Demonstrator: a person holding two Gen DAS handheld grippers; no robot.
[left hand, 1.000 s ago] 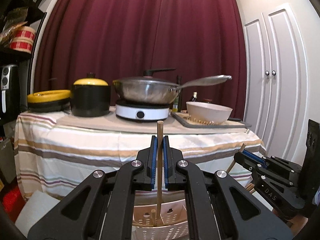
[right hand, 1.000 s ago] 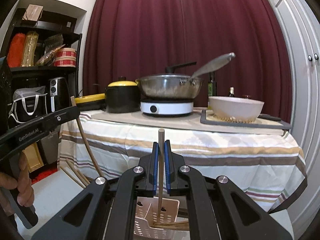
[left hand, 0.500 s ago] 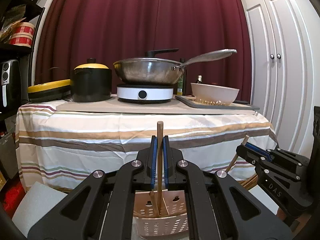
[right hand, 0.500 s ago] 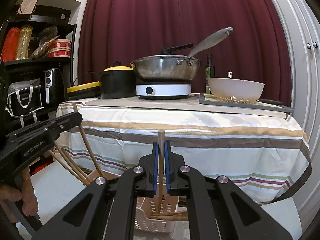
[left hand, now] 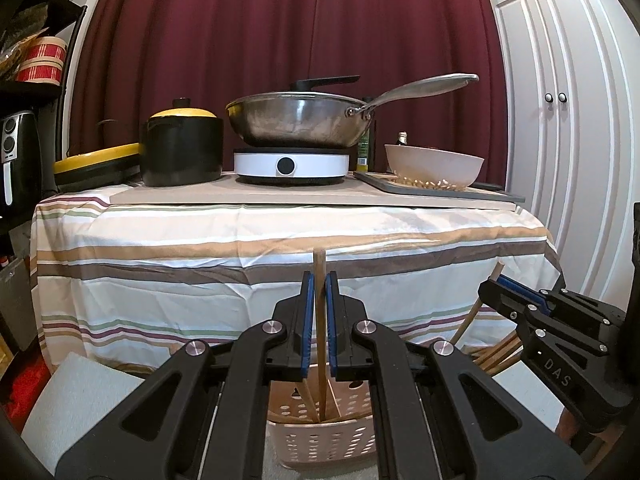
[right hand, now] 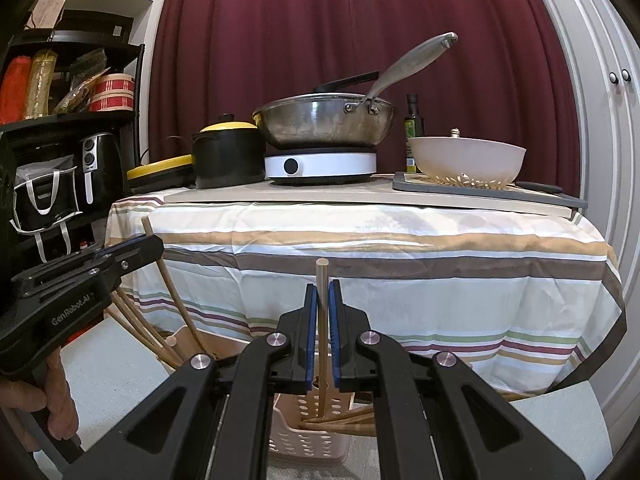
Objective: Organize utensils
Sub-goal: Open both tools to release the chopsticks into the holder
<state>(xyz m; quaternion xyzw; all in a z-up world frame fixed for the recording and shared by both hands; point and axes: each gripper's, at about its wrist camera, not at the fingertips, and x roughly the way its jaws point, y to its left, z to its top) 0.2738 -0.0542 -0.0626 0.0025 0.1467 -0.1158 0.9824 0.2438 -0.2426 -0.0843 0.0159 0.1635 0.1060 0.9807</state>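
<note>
Wooden chopstick (left hand: 319, 280) is standing upright at lower centre, clamped by the left gripper (left hand: 319, 322); the right gripper (right hand: 322, 330) is likewise pinching another wooden stick (right hand: 322, 292) above the basket (right hand: 308, 436).

The table (left hand: 280, 240) (under a striped cloth) bears a beige board (left hand: 312, 196); on it stand a black pot (left hand: 182, 152), a white hob (left hand: 290, 164) and a grey tray (left hand: 384, 182). The basket (left hand: 320, 444) sits on the floor (right hand: 120, 364).
</note>
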